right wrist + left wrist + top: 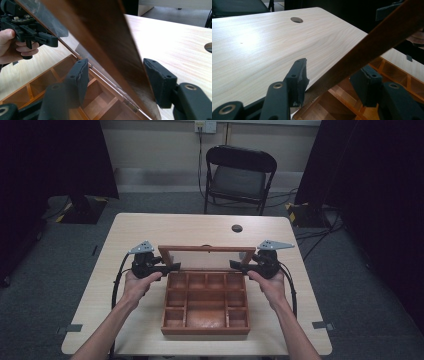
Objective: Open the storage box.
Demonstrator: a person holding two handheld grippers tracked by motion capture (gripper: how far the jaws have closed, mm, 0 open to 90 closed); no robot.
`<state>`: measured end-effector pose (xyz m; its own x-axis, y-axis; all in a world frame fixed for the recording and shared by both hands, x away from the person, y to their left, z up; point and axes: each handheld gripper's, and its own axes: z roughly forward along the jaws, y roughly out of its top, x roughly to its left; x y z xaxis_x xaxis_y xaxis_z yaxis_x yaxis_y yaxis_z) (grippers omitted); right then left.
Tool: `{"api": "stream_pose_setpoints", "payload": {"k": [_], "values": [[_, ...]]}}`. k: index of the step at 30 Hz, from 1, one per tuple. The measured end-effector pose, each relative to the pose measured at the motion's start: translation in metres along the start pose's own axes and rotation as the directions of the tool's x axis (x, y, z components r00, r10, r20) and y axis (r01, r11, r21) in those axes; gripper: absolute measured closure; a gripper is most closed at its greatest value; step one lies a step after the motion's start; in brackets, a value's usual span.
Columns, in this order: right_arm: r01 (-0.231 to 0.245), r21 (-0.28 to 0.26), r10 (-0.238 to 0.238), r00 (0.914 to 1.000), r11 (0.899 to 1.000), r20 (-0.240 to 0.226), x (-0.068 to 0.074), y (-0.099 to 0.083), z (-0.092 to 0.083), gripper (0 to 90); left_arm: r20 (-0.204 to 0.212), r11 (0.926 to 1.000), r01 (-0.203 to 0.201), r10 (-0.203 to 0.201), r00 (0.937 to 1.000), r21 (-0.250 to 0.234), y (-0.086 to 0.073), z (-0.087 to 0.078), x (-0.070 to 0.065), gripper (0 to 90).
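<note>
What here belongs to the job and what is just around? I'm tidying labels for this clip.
In the job:
wooden compartment box
its hinged lid, raised, frame between both jaw pairs
left hand-held gripper
right hand-held gripper

Just around:
table
its cable hole
folding chair
floor cables

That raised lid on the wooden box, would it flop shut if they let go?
Probably. The lid stands tilted on hinges over the box, with the left gripper and right gripper at its side rails. It looks stiff; its clear pane may be fragile.
</note>
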<state>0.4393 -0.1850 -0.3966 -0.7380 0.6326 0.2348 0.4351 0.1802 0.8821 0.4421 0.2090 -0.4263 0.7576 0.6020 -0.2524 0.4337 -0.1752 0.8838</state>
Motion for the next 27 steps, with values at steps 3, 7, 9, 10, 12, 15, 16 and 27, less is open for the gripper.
{"api": "stream_pose_setpoints", "payload": {"k": [3, 7, 9, 10, 12, 15, 16, 27], "values": [[-0.002, 0.006, 0.002, 1.0000, 1.000, 0.007, -0.002, 0.000, 0.002, 39.0, -0.002, 1.0000, -0.005, 0.005, 1.0000, -0.002, 0.000, 0.001, 0.002, 48.9], [-0.007, -0.005, 0.007, 0.9997, 1.000, 0.025, -0.005, 0.001, 0.003, 39.9, -0.010, 1.0000, 0.001, -0.001, 1.0000, 0.001, 0.003, 0.002, 0.004, 50.5], [-0.016, -0.009, 0.016, 0.9995, 1.000, 0.027, -0.007, 0.000, 0.003, 40.4, -0.013, 1.0000, 0.000, 0.001, 0.9999, 0.002, 0.003, 0.003, 0.006, 51.2], [-0.019, -0.009, 0.019, 0.9994, 1.000, 0.029, -0.009, -0.001, 0.003, 40.7, -0.009, 1.0000, -0.002, 0.002, 1.0000, 0.002, 0.003, 0.003, 0.007, 51.6], [-0.017, -0.005, 0.017, 0.9994, 1.000, 0.030, -0.011, -0.001, 0.005, 41.0, -0.009, 1.0000, 0.006, -0.006, 0.9999, -0.001, 0.004, 0.003, 0.008, 52.2], [-0.015, 0.001, 0.015, 0.9995, 1.000, 0.029, -0.013, -0.002, 0.009, 40.6, -0.013, 1.0000, 0.003, -0.004, 0.9999, -0.004, 0.004, 0.004, 0.009, 52.6], [-0.012, 0.005, 0.011, 0.9994, 1.000, 0.034, -0.013, -0.003, 0.010, 41.0, -0.013, 1.0000, 0.003, -0.003, 0.9999, -0.005, 0.003, 0.004, 0.009, 52.6], [-0.043, -0.008, 0.044, 0.9980, 0.999, 0.045, -0.020, -0.006, 0.015, 44.0, -0.010, 1.0000, 0.008, -0.008, 0.9999, -0.004, 0.004, 0.004, 0.013, 55.5]]}}
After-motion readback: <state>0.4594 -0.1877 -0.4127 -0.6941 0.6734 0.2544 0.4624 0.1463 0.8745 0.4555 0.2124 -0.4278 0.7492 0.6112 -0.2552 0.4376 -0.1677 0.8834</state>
